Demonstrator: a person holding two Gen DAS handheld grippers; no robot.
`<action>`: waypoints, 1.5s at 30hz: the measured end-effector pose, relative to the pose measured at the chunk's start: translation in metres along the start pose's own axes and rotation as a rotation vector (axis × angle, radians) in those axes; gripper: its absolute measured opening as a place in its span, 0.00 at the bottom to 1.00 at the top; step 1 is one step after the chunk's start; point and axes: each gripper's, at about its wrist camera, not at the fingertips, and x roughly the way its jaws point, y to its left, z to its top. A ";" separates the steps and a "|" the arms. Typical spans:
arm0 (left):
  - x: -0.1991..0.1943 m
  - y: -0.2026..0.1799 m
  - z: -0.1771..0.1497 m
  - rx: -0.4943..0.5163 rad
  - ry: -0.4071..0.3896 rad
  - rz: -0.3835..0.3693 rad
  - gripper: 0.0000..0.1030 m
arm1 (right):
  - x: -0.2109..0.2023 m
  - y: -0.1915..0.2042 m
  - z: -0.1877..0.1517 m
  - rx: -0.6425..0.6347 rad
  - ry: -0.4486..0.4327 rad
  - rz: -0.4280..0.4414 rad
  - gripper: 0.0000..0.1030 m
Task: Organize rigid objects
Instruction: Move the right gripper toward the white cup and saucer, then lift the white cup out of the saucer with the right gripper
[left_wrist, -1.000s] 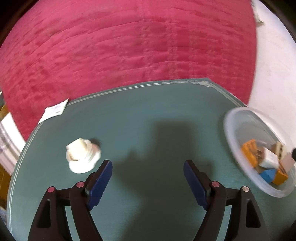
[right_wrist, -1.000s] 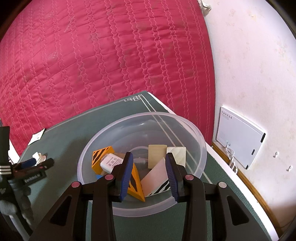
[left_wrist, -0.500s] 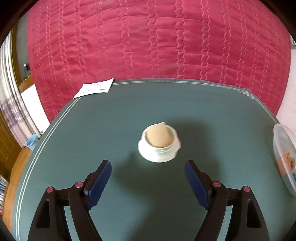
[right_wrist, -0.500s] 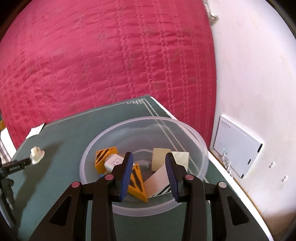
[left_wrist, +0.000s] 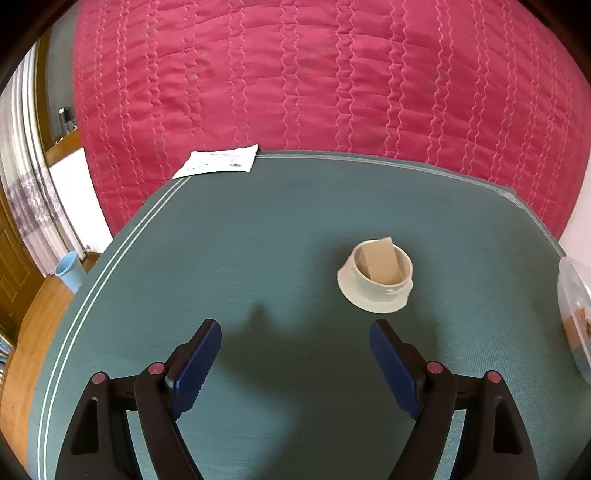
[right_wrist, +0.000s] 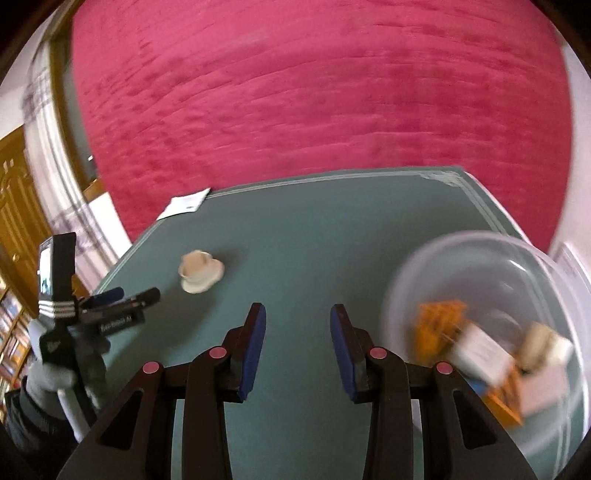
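So the little cream cup (left_wrist: 376, 280) with one tan block (left_wrist: 380, 260) leaning inside sat on the green counter (left_wrist: 258, 258), just ahead of the left tool (left_wrist: 295, 354) and off to its right side, not touching it. That tool was spread wide with nothing between its fingers. The right tool (right_wrist: 298, 350) had a narrow gap, also empty, and the cup was well off to its left, so the left one was nearer. One clear bowl (right_wrist: 480, 251) sat right of the right tool, holding several blocks too blurred to count.
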 end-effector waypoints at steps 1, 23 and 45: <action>0.000 0.002 0.000 -0.003 -0.002 0.001 0.83 | 0.007 0.008 0.003 -0.007 0.006 0.017 0.37; 0.017 0.040 -0.005 -0.137 0.063 0.054 0.83 | 0.156 0.144 0.034 -0.268 0.138 0.144 0.36; 0.021 0.044 -0.005 -0.166 0.085 0.041 0.83 | 0.168 0.159 0.033 -0.350 0.122 0.149 0.15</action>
